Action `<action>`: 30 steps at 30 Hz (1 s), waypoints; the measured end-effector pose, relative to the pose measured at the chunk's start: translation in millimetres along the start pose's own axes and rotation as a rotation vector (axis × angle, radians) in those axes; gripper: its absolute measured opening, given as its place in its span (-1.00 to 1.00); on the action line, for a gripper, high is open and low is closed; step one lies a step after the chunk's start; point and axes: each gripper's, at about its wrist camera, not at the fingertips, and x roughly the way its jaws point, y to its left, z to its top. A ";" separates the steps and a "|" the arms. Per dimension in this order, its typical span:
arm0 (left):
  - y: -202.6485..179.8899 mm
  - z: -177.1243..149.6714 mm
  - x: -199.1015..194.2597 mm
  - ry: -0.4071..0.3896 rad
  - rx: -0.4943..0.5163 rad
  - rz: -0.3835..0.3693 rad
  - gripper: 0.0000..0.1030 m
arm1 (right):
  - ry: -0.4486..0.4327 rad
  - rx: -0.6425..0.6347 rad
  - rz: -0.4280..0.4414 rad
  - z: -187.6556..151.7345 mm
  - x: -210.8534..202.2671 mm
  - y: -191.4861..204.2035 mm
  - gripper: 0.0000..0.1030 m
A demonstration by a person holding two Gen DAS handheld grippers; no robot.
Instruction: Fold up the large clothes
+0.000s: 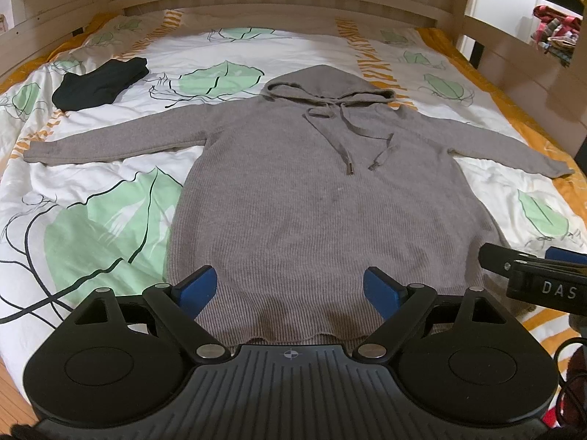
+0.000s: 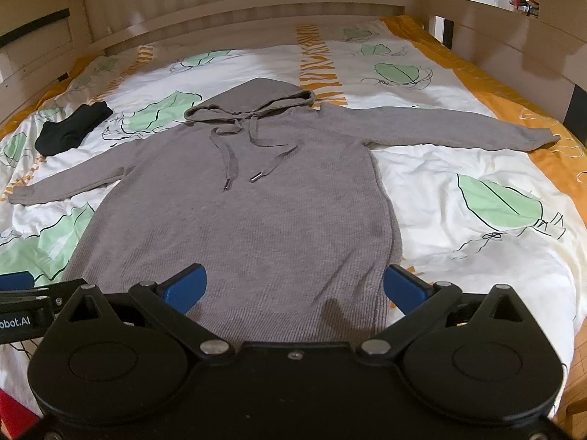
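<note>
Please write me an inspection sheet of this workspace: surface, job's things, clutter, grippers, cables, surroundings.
Surface: bed with a white quilt printed with green leaves, orange at its edges, slightly wrinkled.
Job's things: grey hoodie lying flat, front up, sleeves spread to both sides, hood at the far end, not folded yet.
Clutter: black garment folded at the far left, apart from the hoodie.
Grippers: left hand-held gripper open, over the hem; right hand-held gripper open, over the hem; both hold nothing.
Cables: black cable near the lower right edge.
Surroundings: wooden bed frame; bags beyond it, at the right.
</note>
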 end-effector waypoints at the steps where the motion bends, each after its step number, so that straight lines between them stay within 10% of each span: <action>1: 0.0 -0.2 -0.1 0.000 0.000 -0.001 0.69 | 0.000 0.000 0.000 0.0 0.0 -0.1 0.99; 30: 69.6 48.4 69.1 -0.021 -0.131 -0.021 0.68 | 0.053 0.087 0.211 37.9 76.8 -1.0 0.99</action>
